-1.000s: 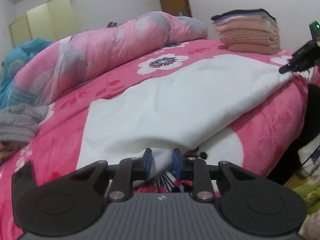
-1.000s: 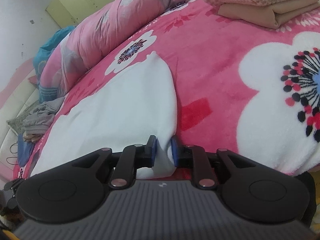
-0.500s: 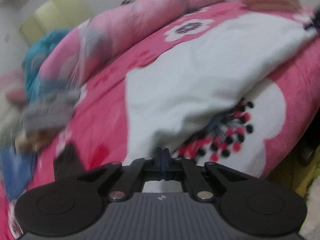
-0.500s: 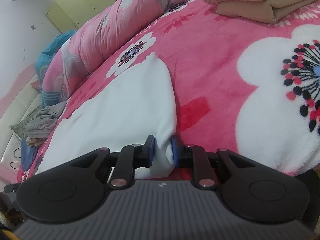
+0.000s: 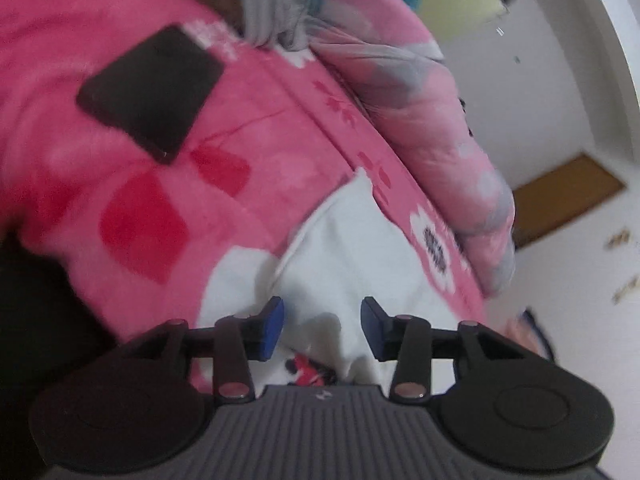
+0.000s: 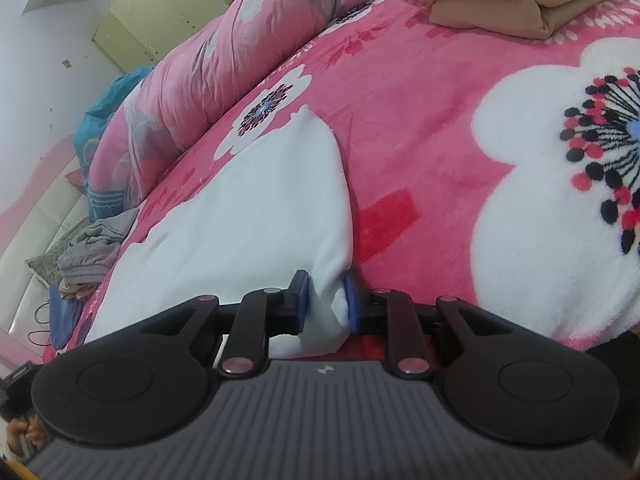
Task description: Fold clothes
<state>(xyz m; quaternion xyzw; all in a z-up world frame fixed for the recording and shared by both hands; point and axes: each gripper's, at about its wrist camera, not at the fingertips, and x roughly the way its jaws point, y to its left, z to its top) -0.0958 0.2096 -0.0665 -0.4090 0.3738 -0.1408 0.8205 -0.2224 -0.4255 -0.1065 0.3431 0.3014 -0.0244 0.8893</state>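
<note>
Looking across the bed from the left: the left claw (image 5: 322, 328) has rolled hard over since a second ago. It had pinched fully shut half a second back and now its jaws are opening, with a bit of the white garment (image 5: 352, 256) loosely between them but the pads not pressing on it. I'd say it just dropped its corner and is re-gripping or backing off.

A black phone-looking slab (image 5: 150, 90) sits on the pink blanket (image 5: 168, 168) well off to that side, and there's a heap of grey clothes (image 6: 90, 254) near the far edge.

Over on the right, the right claw (image 6: 323, 300) hasn't budged and is still clamped narrow on a bunched corner of the white garment (image 6: 248, 208), which lies spread flat on the blanket, near edge close to the bed's edge. Plenty of bare blanket to the right of it for folding over, and the folded stack (image 6: 528, 0) sits well clear at the far end.
</note>
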